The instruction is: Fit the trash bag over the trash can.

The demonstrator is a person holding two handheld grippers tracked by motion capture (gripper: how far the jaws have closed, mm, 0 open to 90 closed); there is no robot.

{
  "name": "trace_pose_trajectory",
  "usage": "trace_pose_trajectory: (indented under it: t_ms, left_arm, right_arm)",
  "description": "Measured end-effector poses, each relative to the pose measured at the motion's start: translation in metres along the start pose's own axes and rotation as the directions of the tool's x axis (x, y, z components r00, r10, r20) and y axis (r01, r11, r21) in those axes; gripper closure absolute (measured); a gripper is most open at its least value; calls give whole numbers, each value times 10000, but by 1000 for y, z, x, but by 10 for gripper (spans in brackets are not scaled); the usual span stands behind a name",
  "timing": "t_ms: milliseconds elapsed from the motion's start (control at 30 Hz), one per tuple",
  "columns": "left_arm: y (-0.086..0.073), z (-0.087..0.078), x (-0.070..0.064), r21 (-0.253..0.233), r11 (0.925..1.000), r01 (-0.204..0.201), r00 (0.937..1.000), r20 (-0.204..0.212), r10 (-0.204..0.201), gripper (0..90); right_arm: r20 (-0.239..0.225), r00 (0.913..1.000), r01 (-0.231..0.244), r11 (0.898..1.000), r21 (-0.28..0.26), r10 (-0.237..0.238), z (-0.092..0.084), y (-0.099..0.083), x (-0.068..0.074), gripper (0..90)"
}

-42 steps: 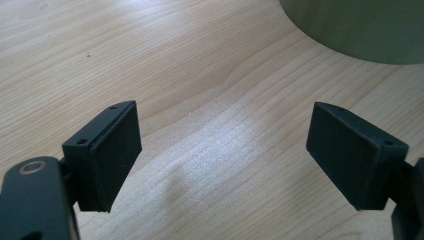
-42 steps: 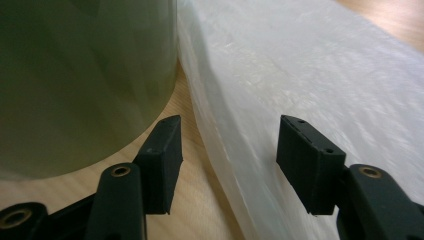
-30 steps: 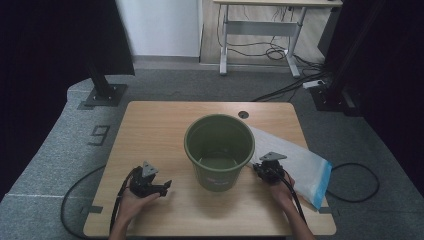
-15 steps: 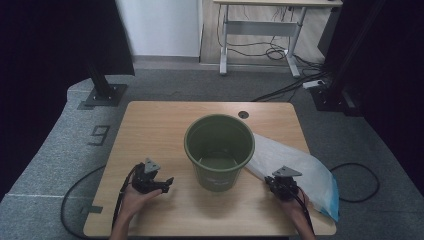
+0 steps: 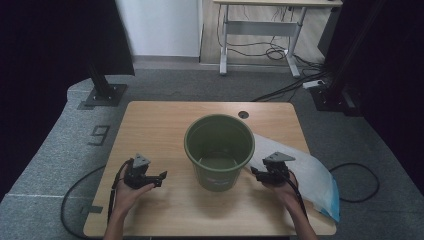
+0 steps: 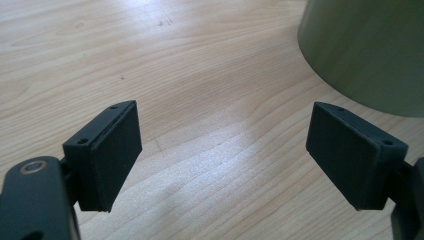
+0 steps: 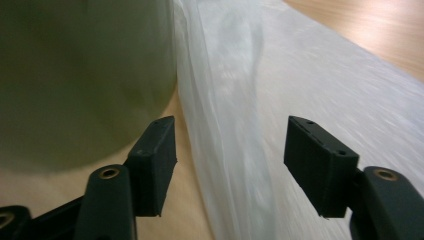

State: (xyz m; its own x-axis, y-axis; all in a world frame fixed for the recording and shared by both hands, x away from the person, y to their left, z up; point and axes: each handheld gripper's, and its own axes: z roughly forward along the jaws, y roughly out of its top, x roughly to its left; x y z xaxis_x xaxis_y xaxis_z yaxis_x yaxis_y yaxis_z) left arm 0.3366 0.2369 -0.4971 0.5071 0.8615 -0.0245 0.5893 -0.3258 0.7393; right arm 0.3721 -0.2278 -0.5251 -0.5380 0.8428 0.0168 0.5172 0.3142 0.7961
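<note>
My right gripper has its jaws well apart; they have just been opening. The edge of the plastic bag runs up between the pads, but neither pad presses on it, so nothing is gripped. The left-hand pad sits just beside the green bucket, at its base. In the high view my right gripper points toward the bucket's right side, low down.

The bag is thin, translucent white plastic, wrinkled along the near fold and lying flat on the table. From above the bag stretches from behind the bucket's right side toward the right front corner of the table, with a pale blue edge at its far end that hangs over the table edge. Whether it's one sheet or several layers I can't tell.

My left gripper has its jaws wide apart, with only bare wood between the pads. It touches nothing. The bucket is up at the top right of that view, cut off, apart from the pads. From above, my left gripper sits left of the bucket, pointing at it.

The bucket is olive green, round, upright, at the table's middle, looks empty. The label low on its front is too small to read. Part of the bag behind the bucket is hidden.
</note>
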Motion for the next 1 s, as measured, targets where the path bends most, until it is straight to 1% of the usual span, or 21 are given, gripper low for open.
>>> trace_pose_trajectory:
  t_ms: [33,133,167,200,233,267,333,433,500,567,600,700,833,867,900,933,967,1000]
  left_arm:
    - [0,0,0,-18,10000,18,10000,-18,-18,145]
    - [-2,0,1,43,10000,16,10000,-21,-16,145]
    - [-2,1,1,68,10000,18,10000,-33,-18,145]
    - [-3,2,1,94,10000,24,10000,-35,-24,145]
    - [-3,2,1,115,9999,19,10000,-32,-19,145]
    - [-3,2,1,125,9999,2,10000,-22,-2,145]
    - [-3,1,0,116,9999,-36,10000,-43,37,146]
    - [-3,0,1,93,10000,-5,10000,-64,6,146]
    - [-3,0,1,164,9999,0,10000,-72,1,147]
    - [-3,1,2,235,9997,-5,10000,-71,7,148]
    - [-3,1,2,263,9997,-12,10000,-72,14,148]
    - [-4,2,2,333,9994,-73,9999,-107,77,148]
    - [-4,-1,3,315,9994,-151,9999,50,149,146]
    - [-4,-1,3,306,9994,-177,9998,60,175,146]
    - [-4,-2,3,295,9993,-212,9998,76,209,146]
    - [-4,-2,3,286,9993,-235,9997,85,232,146]
    - [-4,-2,2,278,9994,-229,9997,103,226,146]
    - [-3,-2,2,290,9992,-260,9996,121,257,146]
  right_arm:
    - [-63,9999,-91,9999,58,91,6,2,-2,347]
    - [-452,9982,-376,9989,269,388,20,7,-8,340]
    - [-558,9975,-433,9988,222,445,23,7,-10,340]
    - [-708,9957,-586,9980,253,602,26,7,-11,340]
    - [-852,9939,-679,9972,320,704,29,6,-12,339]
    - [-928,9933,-642,9966,525,689,32,5,-13,332]
    - [-795,9954,-488,9965,686,543,36,4,-11,331]
    - [-863,9956,-313,9975,632,367,38,4,-6,333]
    - [-698,9975,-88,9979,644,133,40,5,-2,344]
    - [-439,9990,-56,9981,613,83,42,6,0,369]
    - [-401,9992,7,9983,591,16,43,6,1,379]
    - [-212,9998,-11,9984,560,23,45,5,4,443]
    - [89,9998,-187,9985,521,183,47,3,4,541]
    - [168,9995,-292,9985,459,285,47,3,4,567]
    - [164,9992,-373,9984,428,366,47,3,4,595]
    - [59,9991,-426,9984,382,425,47,3,4,658]
    - [59,9991,-426,9984,382,425,47,3,4,658]
    - [32,9992,-392,9986,357,391,48,3,5,692]
